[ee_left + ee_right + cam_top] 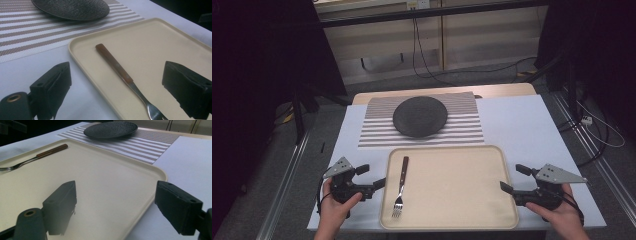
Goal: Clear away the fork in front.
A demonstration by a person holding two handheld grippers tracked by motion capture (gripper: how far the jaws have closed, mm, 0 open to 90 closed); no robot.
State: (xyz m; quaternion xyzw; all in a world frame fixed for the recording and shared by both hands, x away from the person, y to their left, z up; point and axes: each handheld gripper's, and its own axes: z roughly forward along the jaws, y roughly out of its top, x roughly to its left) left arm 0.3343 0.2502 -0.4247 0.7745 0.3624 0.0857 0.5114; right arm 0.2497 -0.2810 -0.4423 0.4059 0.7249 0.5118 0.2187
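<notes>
Left gripper: your left gripper [368,175] sits just off the tray's left edge, held in your left hand [334,210]. Its jaws stand wide apart and hold nothing. In the left gripper view one jaw is over the white table and the other over the tray, with the fork between them but farther ahead, untouched.

Right gripper: your right gripper [513,178] sits at the tray's right edge, held in your right hand [562,217]. Its jaws are spread wide and grip nothing. In the right gripper view one jaw hangs over the tray's bare surface and the other over the table beyond the tray's rim.

Tray: a beige rectangular tray [452,220] with rounded corners lies on the near half of the table, between your two grippers. It holds one thing, the fork.

Fork: a metal fork [400,187] with a brown wooden handle lies flat in the left part of the tray, near its left rim. The handle points away from you and the tines toward you.

Plate: a dark, textured round plate [420,116] rests on the striped placemat, beyond the tray. You can see nothing on it.

Placemat: a placemat [377,135] striped white and brown lies just past the tray's far edge, under the plate.

Table: a white table [522,125] carries everything; your grippers are well apart, one at each side of the tray.
</notes>
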